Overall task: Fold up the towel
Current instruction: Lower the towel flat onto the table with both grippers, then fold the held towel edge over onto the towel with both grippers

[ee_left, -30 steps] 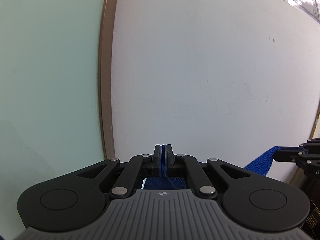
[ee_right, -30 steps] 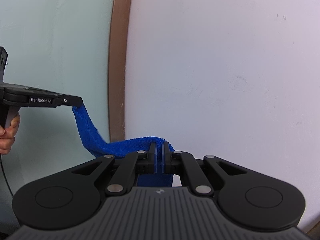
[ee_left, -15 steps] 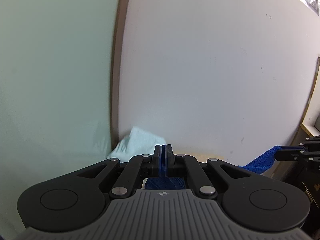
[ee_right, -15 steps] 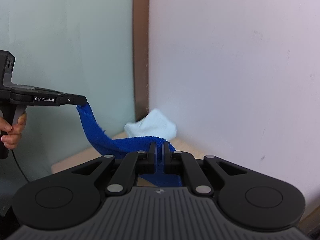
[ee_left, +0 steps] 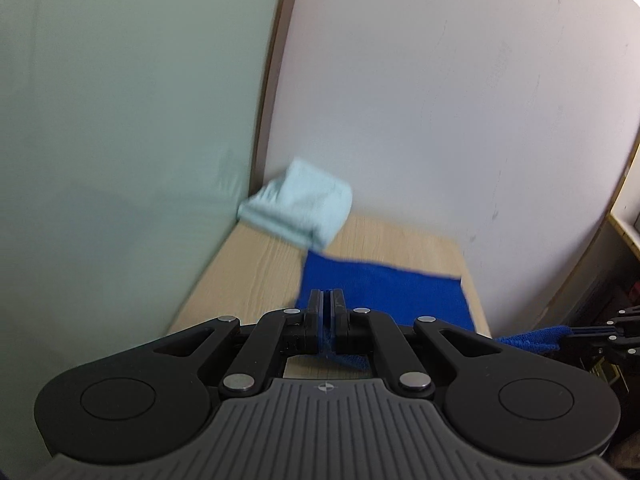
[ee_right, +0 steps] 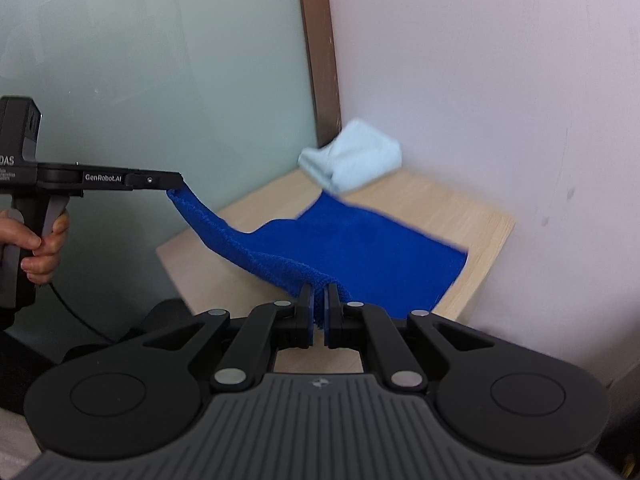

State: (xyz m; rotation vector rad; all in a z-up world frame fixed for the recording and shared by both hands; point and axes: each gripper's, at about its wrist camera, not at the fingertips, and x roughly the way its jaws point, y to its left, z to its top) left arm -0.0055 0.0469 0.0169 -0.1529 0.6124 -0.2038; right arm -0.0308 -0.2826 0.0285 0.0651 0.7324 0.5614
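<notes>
A blue towel (ee_left: 384,292) (ee_right: 360,248) lies with its far part spread on a small light wooden table (ee_left: 248,276) (ee_right: 452,204). Its near edge is lifted off the table. My left gripper (ee_left: 327,312) is shut on one near corner; it also shows in the right wrist view (ee_right: 176,184), held by a hand. My right gripper (ee_right: 319,308) is shut on the other near corner; it also shows at the right edge of the left wrist view (ee_left: 568,336). The towel edge sags between the two grippers.
A folded pale blue towel (ee_left: 300,208) (ee_right: 352,156) sits in the table's far corner, touching the blue towel's far edge. A green glass panel (ee_left: 120,120) is on the left, a white wall (ee_left: 460,100) behind, a brown post (ee_right: 320,52) between them.
Both grippers have tilted down and lowered with the towel. The table, the pale towel and the blue towel's far part have come into view. Both stay shut on their corners.
</notes>
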